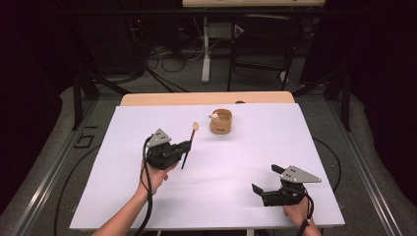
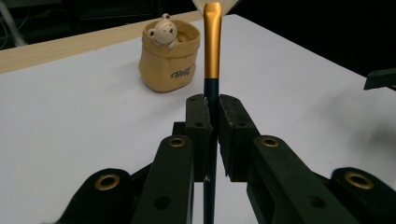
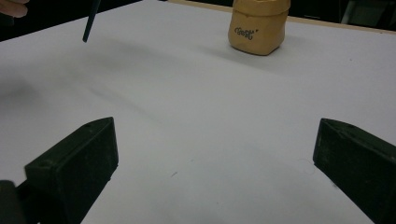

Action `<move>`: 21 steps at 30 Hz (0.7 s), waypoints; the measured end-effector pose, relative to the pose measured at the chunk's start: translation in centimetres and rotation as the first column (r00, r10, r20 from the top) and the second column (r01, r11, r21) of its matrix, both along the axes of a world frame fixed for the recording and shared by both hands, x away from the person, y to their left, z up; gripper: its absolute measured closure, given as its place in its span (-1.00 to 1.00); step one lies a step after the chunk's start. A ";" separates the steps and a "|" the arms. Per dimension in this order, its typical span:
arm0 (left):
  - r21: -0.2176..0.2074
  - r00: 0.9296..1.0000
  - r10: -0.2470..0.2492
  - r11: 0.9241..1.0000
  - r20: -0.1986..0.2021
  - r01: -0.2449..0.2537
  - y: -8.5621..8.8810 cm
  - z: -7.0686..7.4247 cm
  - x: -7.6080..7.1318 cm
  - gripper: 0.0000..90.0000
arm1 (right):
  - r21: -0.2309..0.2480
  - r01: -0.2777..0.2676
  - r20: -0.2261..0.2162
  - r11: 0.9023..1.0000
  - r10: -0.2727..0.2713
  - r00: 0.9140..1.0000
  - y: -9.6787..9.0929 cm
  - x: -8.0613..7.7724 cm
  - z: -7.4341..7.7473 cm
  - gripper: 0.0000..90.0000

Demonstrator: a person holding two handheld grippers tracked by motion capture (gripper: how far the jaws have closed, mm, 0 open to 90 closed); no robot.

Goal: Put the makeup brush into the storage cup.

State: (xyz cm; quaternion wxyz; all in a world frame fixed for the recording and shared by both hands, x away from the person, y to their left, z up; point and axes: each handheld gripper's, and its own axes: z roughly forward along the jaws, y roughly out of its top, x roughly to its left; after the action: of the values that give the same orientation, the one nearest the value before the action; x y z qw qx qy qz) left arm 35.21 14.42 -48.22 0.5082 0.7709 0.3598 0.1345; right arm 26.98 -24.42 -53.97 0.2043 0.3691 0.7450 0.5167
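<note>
In the high view the left gripper [image 1: 188, 145] is clamped on a thin brush [image 1: 190, 142] held above the white table [image 1: 236, 162]. The brush's pale head points toward a tan pouch [image 1: 221, 122] standing near the far edge, apart from it. The right gripper [image 1: 266, 180] rests near the front right corner, jaws spread with nothing between them.

In the left gripper view the jaws press together on the brush's dark handle [image 2: 211, 100]. Its gold ferrule rises above them, and the bristles are cut off by the top edge. The pouch [image 2: 169, 58] stands beyond, with what looks like a small bear figure [image 2: 163, 31] peeking from its mouth.

In the right gripper view the two jaws stand wide apart over bare table [image 3: 210, 121]. The pouch [image 3: 258, 25] is cut off at the top, and only the brush's dark handle end [image 3: 91, 21] hangs in at the upper left.
</note>
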 end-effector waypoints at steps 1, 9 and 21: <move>-0.014 1.000 0.000 1.000 0.010 0.000 -0.1 0.0 0.0 0.84 | 0.000 0.000 0.000 1.000 0.000 1.000 0.0 0.0 0.0 -1.00; -0.059 0.999 -0.011 0.998 0.040 0.014 -0.5 -0.4 -0.3 0.84 | 0.012 0.011 -0.013 1.000 -0.011 1.000 0.3 0.6 0.4 -1.00; -0.114 0.996 -0.032 0.993 0.086 0.042 -2.3 -1.4 -0.5 0.84 | 0.002 -0.006 -0.045 1.000 0.006 0.999 1.5 1.8 0.9 -1.00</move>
State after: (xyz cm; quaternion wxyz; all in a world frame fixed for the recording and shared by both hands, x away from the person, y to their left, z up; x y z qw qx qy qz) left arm 34.66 12.11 -49.61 0.5690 0.7403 0.3310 0.1365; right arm 28.76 -22.92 -53.08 0.1855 0.3786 0.7500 0.5097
